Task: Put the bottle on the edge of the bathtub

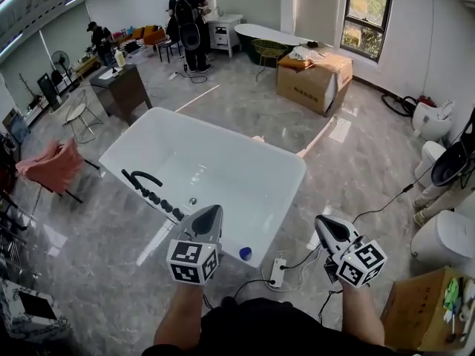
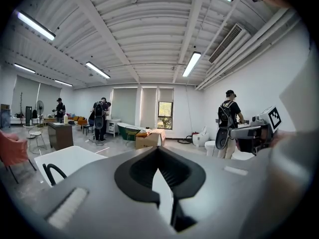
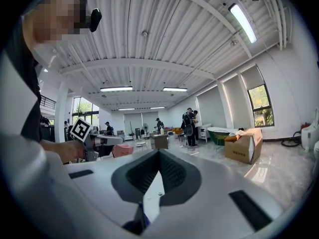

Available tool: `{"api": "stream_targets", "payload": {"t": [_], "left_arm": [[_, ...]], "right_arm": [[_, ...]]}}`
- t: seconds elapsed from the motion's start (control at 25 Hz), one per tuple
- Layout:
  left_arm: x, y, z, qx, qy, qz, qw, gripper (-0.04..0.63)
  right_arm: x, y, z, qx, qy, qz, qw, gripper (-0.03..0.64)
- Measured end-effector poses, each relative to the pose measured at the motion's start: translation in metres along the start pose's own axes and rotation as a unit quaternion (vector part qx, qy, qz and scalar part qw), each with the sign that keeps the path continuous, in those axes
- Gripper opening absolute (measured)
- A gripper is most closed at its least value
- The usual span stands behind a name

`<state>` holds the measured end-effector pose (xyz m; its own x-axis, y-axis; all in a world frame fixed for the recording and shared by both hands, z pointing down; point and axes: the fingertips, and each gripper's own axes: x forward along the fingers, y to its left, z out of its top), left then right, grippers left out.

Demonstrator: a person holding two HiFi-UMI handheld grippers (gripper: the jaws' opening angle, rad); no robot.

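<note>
White rectangular bathtub (image 1: 289,191) at the centre of the head view, smooth and glossy, with rounded corners and a broad flat rim. On its left rim, a curved black spout (image 1: 142,176) and a row of small black knobs (image 1: 162,201). All around, polished grey marble-look floor (image 1: 349,147) with pale reflections. Left gripper (image 1: 215,210) and right gripper (image 1: 320,221) held out low in the frame, both with smooth grey tapered shells and jaws pressed together, nothing between them. In each gripper view, ribbed dark pads meeting in a closed V. Of what looks like the bottle (image 1: 245,253), only a small round blue top visible, right at the tub's near edge just beside the left gripper. Body hidden from above, so impossible to tell whether standing on the rim or on the floor against the tub wall. Near stretch of the rim covered by the left gripper. Near the blue top, a white plastic power strip (image 1: 277,271) on the floor, thin black cables trailing off. Farther back, a brown cardboard box (image 1: 315,84), matte and square-edged; another box (image 1: 419,310) cut off at the lower right corner. Glossy white toilets (image 1: 433,119) at the right edge, partly cropped.
</note>
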<state>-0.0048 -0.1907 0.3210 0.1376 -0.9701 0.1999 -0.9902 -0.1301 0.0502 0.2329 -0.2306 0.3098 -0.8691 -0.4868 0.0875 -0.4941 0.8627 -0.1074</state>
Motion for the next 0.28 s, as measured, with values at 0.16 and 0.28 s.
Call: {"api": "stream_targets", "payload": {"t": [0.16,0.28], "left_arm": [[-0.0016,0.0020,0.0030,-0.001,-0.008,0.001,1.0000,0.009],[-0.0008,0.0043,-0.0007,-0.007,-0.004,0.000,1.0000,0.009]], "right_arm": [[0.0001,0.0032,0.0006,-0.003,0.002,0.004,1.000,0.011],[0.0002,0.0057,0.0017,-0.005,0.002,0.005,1.000,0.011]]}}
